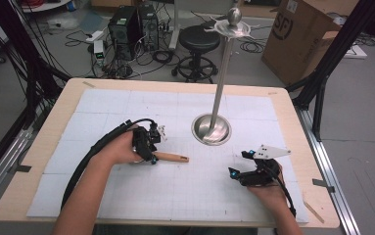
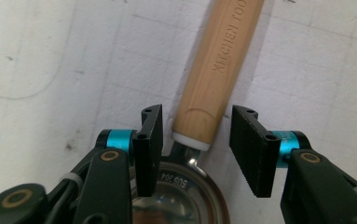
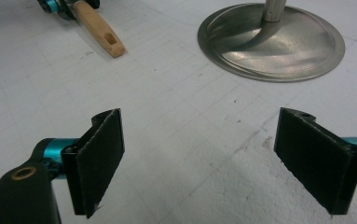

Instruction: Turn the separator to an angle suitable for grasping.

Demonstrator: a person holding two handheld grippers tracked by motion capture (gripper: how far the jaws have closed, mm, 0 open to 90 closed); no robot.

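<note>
At about five o'clock on the table (image 1: 43, 147), nearest the person, the right gripper (image 1: 239, 164) rests with its jaws spread wide and nothing between them. Toward nine o'clock of the mat, the left gripper (image 1: 152, 147) stands over a steel ladle with a wooden handle (image 1: 171, 157); its jaws straddle the neck with a gap on each side, not pressing it. The left gripper view reads "KITCHEN TOOL" on the handle (image 2: 218, 70) and "SUS 304" on the bowl rim, while farther off, near twelve o'clock, the high view shows the utensil stand (image 1: 212, 128) rising to its hooked top.
</note>
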